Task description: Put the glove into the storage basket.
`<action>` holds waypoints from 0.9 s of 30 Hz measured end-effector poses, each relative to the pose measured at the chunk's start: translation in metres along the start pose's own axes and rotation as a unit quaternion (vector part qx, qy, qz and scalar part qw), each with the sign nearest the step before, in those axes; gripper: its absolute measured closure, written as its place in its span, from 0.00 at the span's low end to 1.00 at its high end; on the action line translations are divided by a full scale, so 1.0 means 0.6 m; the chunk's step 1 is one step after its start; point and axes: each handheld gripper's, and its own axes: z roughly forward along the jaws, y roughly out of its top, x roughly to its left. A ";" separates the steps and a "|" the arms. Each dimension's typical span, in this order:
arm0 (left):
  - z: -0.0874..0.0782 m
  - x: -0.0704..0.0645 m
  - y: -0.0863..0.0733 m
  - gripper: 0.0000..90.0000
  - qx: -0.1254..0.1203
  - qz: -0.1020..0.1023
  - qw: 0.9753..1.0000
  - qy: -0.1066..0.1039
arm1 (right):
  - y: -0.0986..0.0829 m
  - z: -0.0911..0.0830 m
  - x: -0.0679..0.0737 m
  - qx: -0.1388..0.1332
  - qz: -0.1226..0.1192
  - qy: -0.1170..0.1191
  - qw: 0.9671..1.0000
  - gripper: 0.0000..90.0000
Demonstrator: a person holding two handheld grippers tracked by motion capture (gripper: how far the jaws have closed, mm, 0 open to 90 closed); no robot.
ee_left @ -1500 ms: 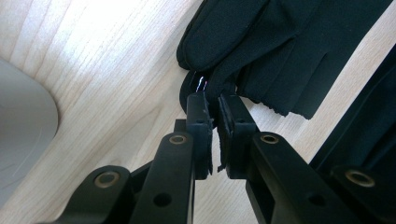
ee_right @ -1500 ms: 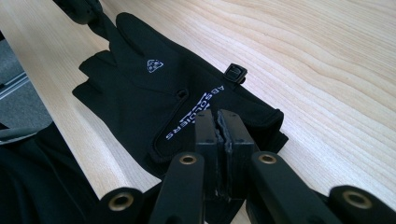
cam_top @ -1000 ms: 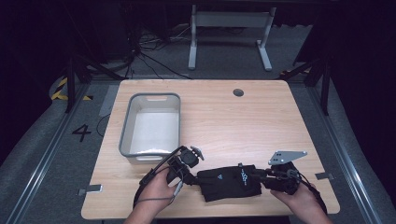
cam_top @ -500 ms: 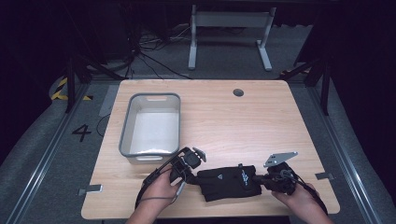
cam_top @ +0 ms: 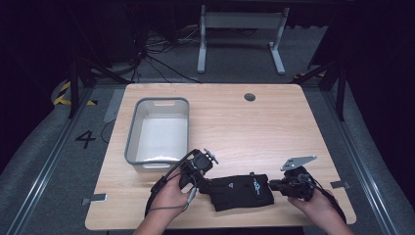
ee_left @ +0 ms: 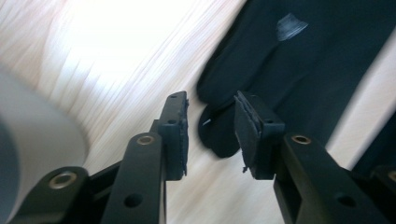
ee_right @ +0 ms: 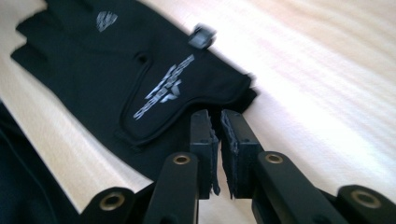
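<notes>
A black glove (cam_top: 242, 192) with a grey logo lies flat on the wooden table (cam_top: 254, 132) near its front edge. My left gripper (cam_top: 208, 185) is at the glove's finger end. In the left gripper view it (ee_left: 210, 126) stands open, and one glove fingertip (ee_left: 219, 137) lies between and just beyond its jaws. My right gripper (cam_top: 272, 186) is at the cuff end. In the right gripper view its jaws (ee_right: 215, 123) are pressed almost together on the edge of the glove's cuff (ee_right: 233, 100). A hand holds each gripper.
A grey plastic bin (cam_top: 132, 142) stands on the left of the table, just behind my left gripper; its wall (ee_left: 28, 140) is close in the left gripper view. A round cable hole (cam_top: 250, 97) sits at the back. A desk frame stands on the floor beyond.
My right gripper has slid left up to the glove's cuff. The left gripper has shifted slightly toward the glove's fingers. The glove has stayed in place.
</notes>
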 end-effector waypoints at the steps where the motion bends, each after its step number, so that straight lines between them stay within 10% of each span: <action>1: -0.004 -0.004 0.005 0.70 -0.004 0.008 1.000 -0.007 | 0.000 -0.003 -0.006 -0.008 0.006 -0.003 1.000 0.90; 9: 0.009 -0.032 0.043 0.60 -0.018 0.055 0.997 -0.057 | -0.005 -0.024 -0.049 -0.040 0.040 -0.008 0.998 0.84; 16: 0.049 -0.043 0.077 0.53 -0.024 0.089 0.989 -0.115 | -0.008 -0.029 -0.063 -0.052 0.061 0.001 0.997 0.79; 27: 0.104 -0.067 0.095 0.39 0.020 0.113 0.987 -0.116 | -0.008 -0.034 -0.054 -0.060 0.062 0.015 0.996 0.73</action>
